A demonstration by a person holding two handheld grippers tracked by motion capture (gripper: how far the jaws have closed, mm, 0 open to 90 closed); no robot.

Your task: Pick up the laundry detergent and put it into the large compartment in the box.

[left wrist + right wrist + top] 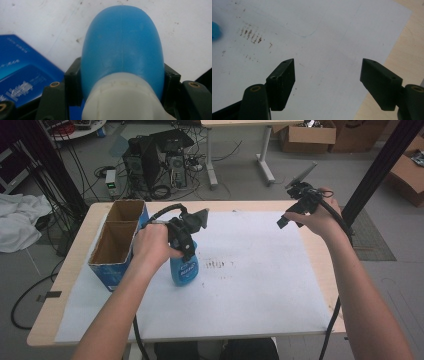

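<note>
Left gripper (184, 236) clamps blue bottle (184, 268) beside box (116, 242).

Place: a lab or workshop
Evidence: computer towers (155, 162) and tangled cables (75, 170) on the floor — beyond the left gripper (182, 232); cardboard boxes (307, 135) past the right gripper (295, 212)

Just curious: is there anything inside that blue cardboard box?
The blue cardboard box has two open compartments showing bare brown walls; the near compartment's floor is hidden by its wall, so I can't tell.
</note>
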